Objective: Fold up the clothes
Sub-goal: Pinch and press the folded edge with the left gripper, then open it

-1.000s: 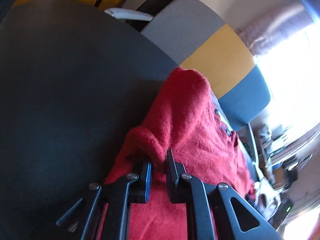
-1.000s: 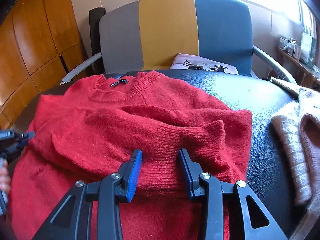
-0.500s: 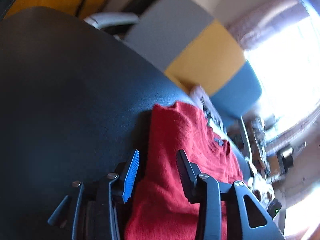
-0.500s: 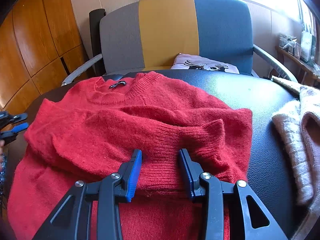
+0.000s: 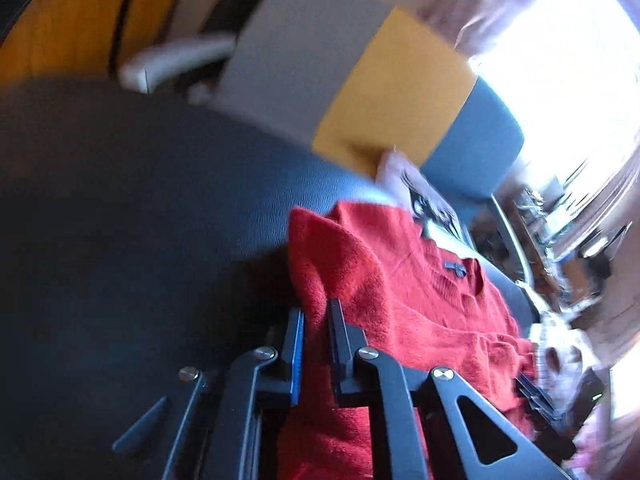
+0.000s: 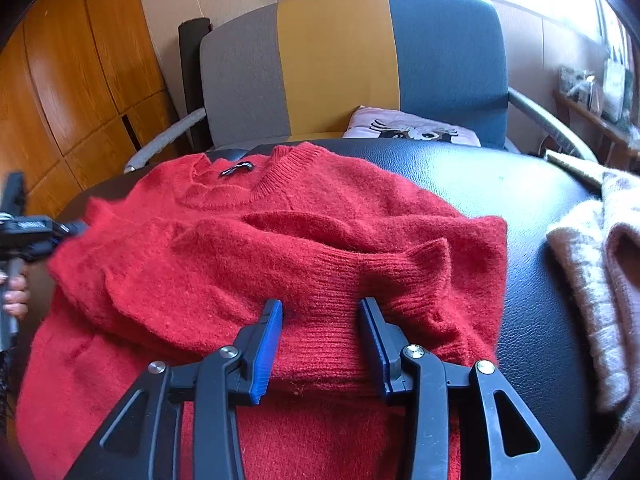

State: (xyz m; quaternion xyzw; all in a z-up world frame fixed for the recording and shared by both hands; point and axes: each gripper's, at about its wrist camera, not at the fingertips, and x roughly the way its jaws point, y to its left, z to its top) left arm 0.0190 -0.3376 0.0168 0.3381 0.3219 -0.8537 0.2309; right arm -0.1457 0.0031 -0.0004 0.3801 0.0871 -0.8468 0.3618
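A red knit sweater (image 6: 304, 220) lies on the black table (image 6: 536, 216), collar toward the far edge, with one sleeve folded across the chest. Over that sleeve's ribbed cuff (image 6: 400, 268) my right gripper (image 6: 322, 316) stands open, a finger on either side of the rib. In the blurred left wrist view, the left gripper (image 5: 315, 314) is shut on the sweater (image 5: 400, 300) at its left edge near the shoulder, with red fabric pinched between the fingers. The right wrist view also shows the left gripper (image 6: 28, 232) at the far left, held by a hand (image 6: 14, 300).
An armchair with a grey, yellow and blue back (image 6: 340, 56) stands behind the table, a pink printed cushion (image 6: 412, 130) on its seat. A beige knit garment (image 6: 600, 248) lies at the table's right. Wooden panels (image 6: 72, 80) line the left wall. Bare table (image 5: 120, 220) spreads left of the sweater.
The left gripper, open beside the sweater's edge half a second ago, has shut on that edge again. The right gripper has stayed open over the cuff.
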